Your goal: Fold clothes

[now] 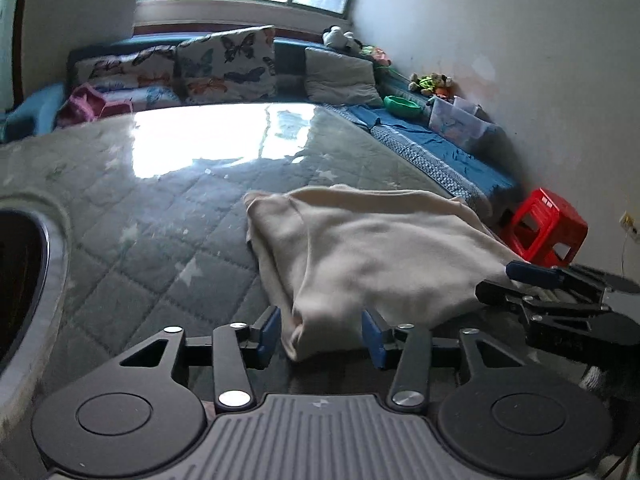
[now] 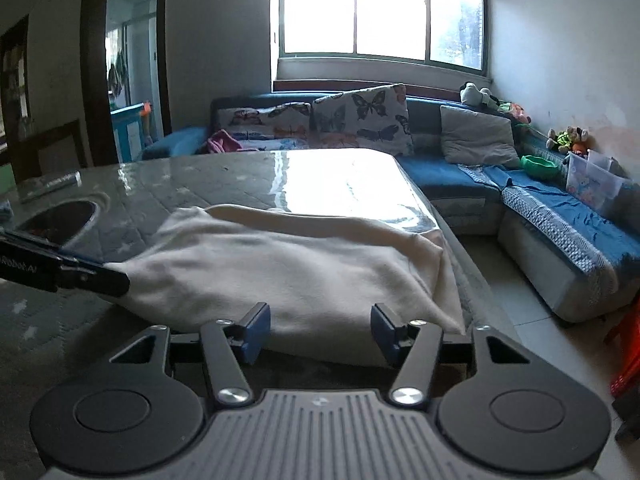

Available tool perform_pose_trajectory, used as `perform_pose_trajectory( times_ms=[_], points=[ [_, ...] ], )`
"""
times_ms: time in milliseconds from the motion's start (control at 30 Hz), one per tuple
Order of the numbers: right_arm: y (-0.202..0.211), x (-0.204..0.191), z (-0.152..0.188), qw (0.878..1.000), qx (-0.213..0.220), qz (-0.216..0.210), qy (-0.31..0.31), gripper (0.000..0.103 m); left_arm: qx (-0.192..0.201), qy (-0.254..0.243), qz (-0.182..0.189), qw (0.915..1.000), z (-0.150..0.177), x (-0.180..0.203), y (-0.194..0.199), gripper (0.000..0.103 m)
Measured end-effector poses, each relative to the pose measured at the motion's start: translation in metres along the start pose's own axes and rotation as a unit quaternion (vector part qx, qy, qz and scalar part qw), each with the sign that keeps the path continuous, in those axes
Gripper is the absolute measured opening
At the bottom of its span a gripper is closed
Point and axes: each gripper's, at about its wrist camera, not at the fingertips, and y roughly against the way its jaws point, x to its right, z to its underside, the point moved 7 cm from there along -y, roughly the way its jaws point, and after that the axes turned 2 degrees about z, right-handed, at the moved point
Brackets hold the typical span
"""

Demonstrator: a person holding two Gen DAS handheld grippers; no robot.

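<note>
A cream garment [image 1: 372,248] lies folded into a thick rectangle on the table with the quilted grey cover [image 1: 140,240]. My left gripper [image 1: 320,334] is open, and the garment's near left corner sits between its blue pads without being pinched. My right gripper [image 2: 320,332] is open too, straddling the near edge of the garment [image 2: 280,264] toward its right end. A finger of the left gripper [image 2: 104,278] shows at the garment's left corner in the right wrist view. The right gripper [image 1: 508,282] shows at the garment's right side in the left wrist view.
A dark round recess [image 1: 20,280] is set in the table at the left. The garment reaches the table's right edge [image 2: 460,248], with tiled floor beyond. A blue sofa [image 2: 560,208] with pillows, toys and a plastic box runs along the walls. A red stool [image 1: 544,224] stands beside the table.
</note>
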Motion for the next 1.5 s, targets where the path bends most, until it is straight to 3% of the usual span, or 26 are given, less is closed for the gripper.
perform_pose_trajectory(
  times_ms=[33, 100, 267, 333, 400, 533, 1300, 1500],
  points=[
    [0.003, -0.002, 0.001, 1.000, 0.002, 0.000, -0.004, 0.063, -0.001, 0.003, -0.002, 1.0000, 0.002, -0.001, 0.003, 0.054],
    [0.009, -0.005, 0.005, 1.000, 0.005, 0.001, -0.014, 0.079, -0.001, 0.006, -0.009, 0.9999, 0.006, -0.003, 0.009, 0.061],
    [0.018, -0.016, 0.012, 1.000, 0.004, 0.002, -0.017, 0.089, 0.004, 0.011, -0.021, 0.9997, 0.013, -0.008, 0.024, 0.086],
    [0.021, -0.019, 0.014, 1.000, 0.006, 0.003, -0.016, 0.091, 0.007, 0.012, -0.026, 0.9996, 0.016, -0.009, 0.029, 0.091],
    [0.025, -0.023, 0.016, 1.000, 0.008, 0.006, -0.016, 0.100, 0.009, 0.013, -0.029, 0.9995, 0.019, -0.010, 0.033, 0.095],
    [0.033, -0.027, 0.018, 1.000, 0.014, 0.021, -0.016, 0.103, 0.012, 0.018, -0.036, 0.9991, 0.025, -0.012, 0.040, 0.103],
    [0.056, -0.038, 0.032, 0.994, -0.004, 0.045, -0.098, 0.103, 0.006, 0.063, -0.059, 0.9962, 0.063, -0.030, 0.066, 0.103],
    [0.056, -0.047, 0.037, 0.994, -0.024, 0.053, -0.090, 0.103, 0.002, 0.065, -0.058, 0.9962, 0.070, -0.030, 0.071, 0.103]
  ],
)
